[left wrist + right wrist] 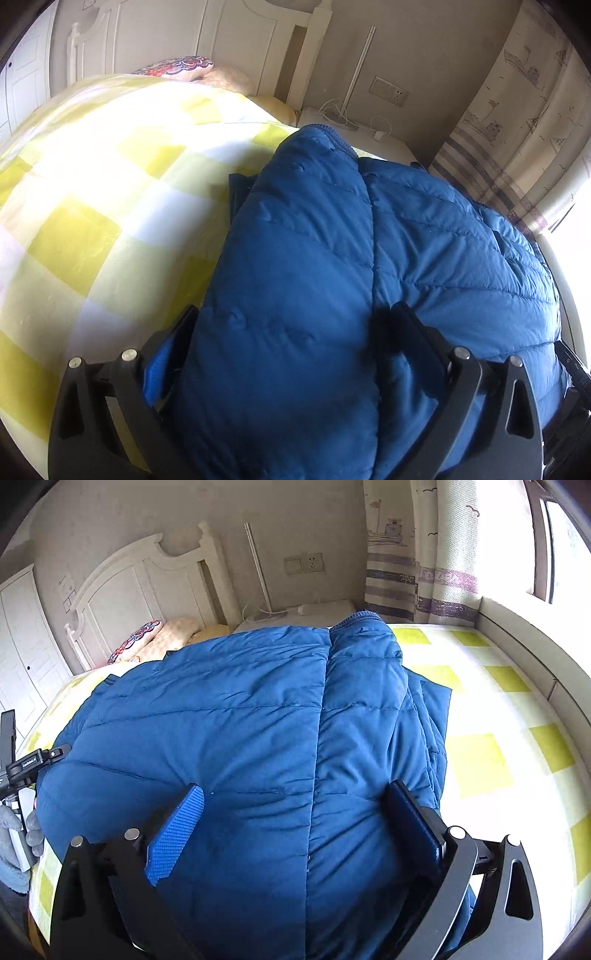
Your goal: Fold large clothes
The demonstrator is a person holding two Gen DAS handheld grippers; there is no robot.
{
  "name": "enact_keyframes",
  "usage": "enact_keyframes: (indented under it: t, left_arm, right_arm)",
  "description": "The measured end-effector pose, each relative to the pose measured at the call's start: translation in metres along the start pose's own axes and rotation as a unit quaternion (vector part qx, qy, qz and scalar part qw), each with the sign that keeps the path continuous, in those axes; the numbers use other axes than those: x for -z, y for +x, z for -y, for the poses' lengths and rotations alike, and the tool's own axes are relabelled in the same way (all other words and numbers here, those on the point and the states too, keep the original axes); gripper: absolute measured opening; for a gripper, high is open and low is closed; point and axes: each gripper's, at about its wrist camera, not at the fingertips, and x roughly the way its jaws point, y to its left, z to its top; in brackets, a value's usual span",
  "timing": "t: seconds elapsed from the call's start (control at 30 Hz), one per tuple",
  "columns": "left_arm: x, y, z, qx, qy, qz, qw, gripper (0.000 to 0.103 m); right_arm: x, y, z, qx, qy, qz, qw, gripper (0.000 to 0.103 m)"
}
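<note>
1. My right gripper [295, 823] stands wide open over the near part of the blue quilted padded jacket [236, 738]; the blue textured pad [173, 838] on one finger is bare, so I judge it holds nothing.
2. My left gripper [291, 354] also stands spread, with a thick roll of the jacket bulging between its fingers; I cannot tell whether its pads press on the cloth.
3. The jacket lies on the yellow-and-white checked bed cover [480, 760], folded lengthwise so that a sleeve with a ribbed knit cuff [354, 622] runs along the top, away from me.
4. To do this step well, I should bring both grippers down at the near hem, level with each other on either side of the jacket's middle seam, and bite through all the layers before lifting; padded cloth is springy and slippery, so a shallow pinch may slide off.
5. My gloved left hand [16, 834] shows beside the jacket's left edge.
6. Small white lettering sits on the left handle's black clamp [33, 762], too small to read. Beyond the jacket, a white headboard [147, 579].
</note>
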Motion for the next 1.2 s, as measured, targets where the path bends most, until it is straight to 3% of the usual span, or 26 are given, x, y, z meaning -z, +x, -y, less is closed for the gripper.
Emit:
enact_keyframes:
  t: [0.13, 0.23, 0.3, 0.43, 0.5, 0.57, 0.63, 0.77, 0.83, 0.87, 0.93, 1.0, 1.07, 1.13, 1.2]
  left_arm:
    - [0.001, 0.000, 0.002, -0.003, -0.001, -0.004, 1.0000, 0.101]
    - [0.006, -0.020, 0.019, -0.049, -0.001, 0.011, 0.9987, 0.098]
    - [0.014, -0.040, 0.044, -0.039, 0.021, 0.031, 0.9985, 0.098]
    - [0.036, -0.062, 0.092, -0.058, 0.086, 0.058, 0.9929, 0.099]
    - [0.047, -0.070, 0.104, -0.077, 0.100, 0.079, 0.9889, 0.099]
    - [0.055, -0.082, 0.107, -0.125, 0.104, 0.122, 0.9791, 0.099]
    - [0.049, -0.086, 0.099, -0.164, 0.096, 0.151, 0.9701, 0.101]
    - [0.011, -0.052, 0.025, -0.214, 0.036, 0.084, 0.9726, 0.101]
    - [-0.002, -0.039, -0.021, -0.192, -0.022, 0.054, 0.9796, 0.101]
    - [-0.003, -0.043, -0.036, -0.192, -0.048, 0.052, 0.9789, 0.101]
    - [0.001, -0.067, -0.044, -0.220, -0.076, 0.076, 0.9694, 0.097]
    - [0.012, -0.102, -0.032, -0.167, -0.078, 0.112, 0.9765, 0.097]
    - [0.026, -0.128, 0.003, -0.105, -0.037, 0.149, 0.9826, 0.100]
    - [0.036, -0.129, 0.049, -0.041, 0.043, 0.133, 0.9894, 0.100]
    - [0.042, -0.101, 0.087, -0.012, 0.092, 0.088, 0.9918, 0.100]
  right_arm:
    - [-0.003, 0.001, -0.002, 0.002, -0.002, -0.002, 1.000, 0.095]
    - [-0.009, -0.011, -0.012, 0.043, 0.014, -0.011, 0.999, 0.094]
    - [-0.007, -0.032, -0.034, 0.032, 0.004, 0.018, 0.999, 0.094]
    - [0.010, -0.048, -0.107, 0.002, -0.103, 0.029, 0.994, 0.094]
    - [0.025, -0.039, -0.139, 0.018, -0.168, 0.019, 0.985, 0.094]
    - [0.039, -0.026, -0.153, 0.020, -0.197, 0.009, 0.980, 0.096]
    - [0.041, -0.023, -0.147, 0.007, -0.178, 0.018, 0.984, 0.096]
    - [0.037, -0.022, -0.139, -0.007, -0.175, 0.009, 0.985, 0.097]
    - [0.036, -0.022, -0.138, -0.010, -0.172, 0.008, 0.985, 0.097]
    - [0.037, -0.022, -0.138, -0.011, -0.171, 0.010, 0.985, 0.097]
    - [0.039, -0.025, -0.139, -0.010, -0.167, 0.010, 0.986, 0.097]
    - [0.039, -0.030, -0.140, -0.007, -0.156, 0.008, 0.988, 0.097]
    - [0.035, -0.035, -0.139, -0.010, -0.138, 0.019, 0.990, 0.097]
    - [0.031, -0.037, -0.144, -0.018, -0.132, 0.032, 0.991, 0.097]
    - [0.030, -0.032, -0.150, -0.005, -0.144, 0.027, 0.989, 0.097]
